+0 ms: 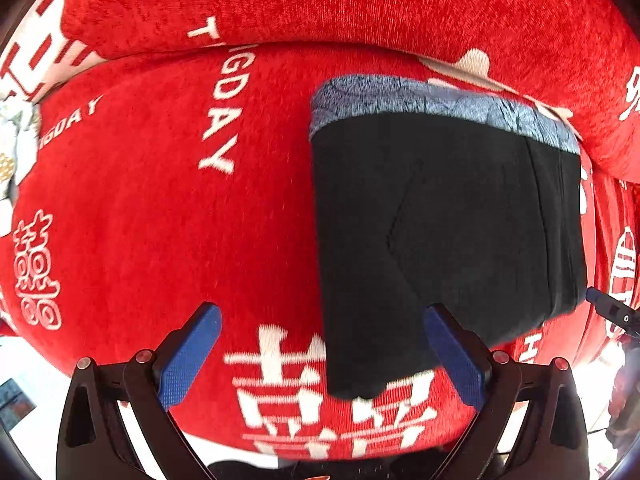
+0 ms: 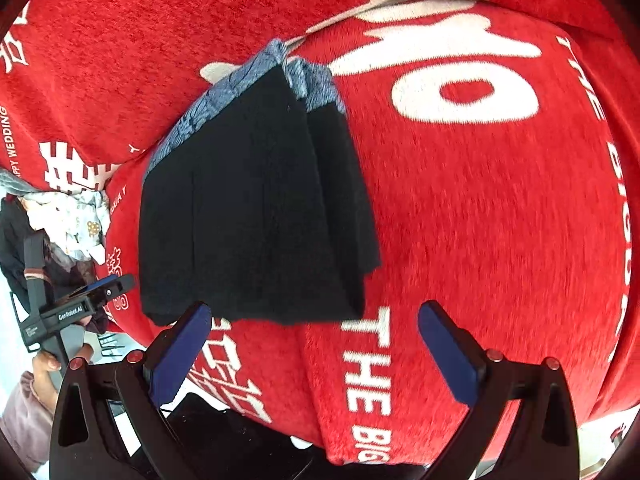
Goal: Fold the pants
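Blue textured pads are seen on the left tool [image 1: 322, 354], whose two fingers are spread wide with nothing between them; the right tool [image 2: 316, 354] is likewise released and empty. Just ahead of both tools the pants [image 1: 444, 224] are laid flat on a red plush cover [image 1: 160, 208], already gathered into a compact, roughly rectangular stack of several layers, with a mottled blue-grey waistband [image 1: 440, 104] at the far end and a stepped edge of layers shown on one side in the right wrist view. The cloth is matte black and soft-looking, with a faint angled seam across the top panel. The folding is judged to be nearly or wholly finished; at most a final squaring or one more fold would be left. White woven lettering [image 2: 460, 88] is spread over the fuzzy red surface, which bulges like a cushion. A heap of other clothes [image 2: 72, 216] is seen beyond its edge, near a sleeve [image 2: 24, 412].
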The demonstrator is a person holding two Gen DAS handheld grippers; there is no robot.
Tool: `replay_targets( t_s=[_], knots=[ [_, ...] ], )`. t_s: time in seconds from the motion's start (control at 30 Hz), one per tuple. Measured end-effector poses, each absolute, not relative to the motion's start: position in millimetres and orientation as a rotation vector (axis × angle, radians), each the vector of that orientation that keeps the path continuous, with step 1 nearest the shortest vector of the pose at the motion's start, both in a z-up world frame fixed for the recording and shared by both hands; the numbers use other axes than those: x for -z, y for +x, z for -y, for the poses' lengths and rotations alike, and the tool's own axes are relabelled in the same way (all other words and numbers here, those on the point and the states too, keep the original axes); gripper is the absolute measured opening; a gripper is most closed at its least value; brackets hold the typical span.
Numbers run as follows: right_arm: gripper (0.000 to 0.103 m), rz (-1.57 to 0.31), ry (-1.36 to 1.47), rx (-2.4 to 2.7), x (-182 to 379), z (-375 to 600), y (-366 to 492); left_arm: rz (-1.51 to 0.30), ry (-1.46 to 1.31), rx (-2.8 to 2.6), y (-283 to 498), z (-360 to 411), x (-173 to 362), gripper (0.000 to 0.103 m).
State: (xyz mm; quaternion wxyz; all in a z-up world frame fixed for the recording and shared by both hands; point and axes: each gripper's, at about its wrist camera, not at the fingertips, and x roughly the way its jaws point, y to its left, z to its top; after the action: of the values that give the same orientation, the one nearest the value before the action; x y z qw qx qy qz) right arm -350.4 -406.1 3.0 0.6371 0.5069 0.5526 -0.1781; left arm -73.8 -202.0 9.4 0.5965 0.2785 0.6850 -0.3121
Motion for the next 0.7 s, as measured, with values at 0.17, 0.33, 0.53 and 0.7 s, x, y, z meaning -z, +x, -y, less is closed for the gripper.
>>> replay_targets(
  t_s=[0.17,0.33,0.53,0.7],
  knots=[
    [0.103,-1.249,1.141,0.363,9.5,421.3,-342.8,-1.572,0.604,0.777,-64.5,213.0,7.3,0.102],
    [0.103,-1.22,1.162,0.292,26.7,434.5,-330.0,-1.611,0.453,0.859,-46.1,214.0,18.9,0.102],
    [0.103,-1.155,1.222,0.174,44.3,455.5,-316.5,-1.679,0.352,0.98,-30.8,215.4,43.4,0.102],
    [0.103,-1.144,1.265,0.045,64.5,458.2,-305.5,-1.7,0.31,1.059,-38.4,230.2,60.7,0.102]
  ],
)
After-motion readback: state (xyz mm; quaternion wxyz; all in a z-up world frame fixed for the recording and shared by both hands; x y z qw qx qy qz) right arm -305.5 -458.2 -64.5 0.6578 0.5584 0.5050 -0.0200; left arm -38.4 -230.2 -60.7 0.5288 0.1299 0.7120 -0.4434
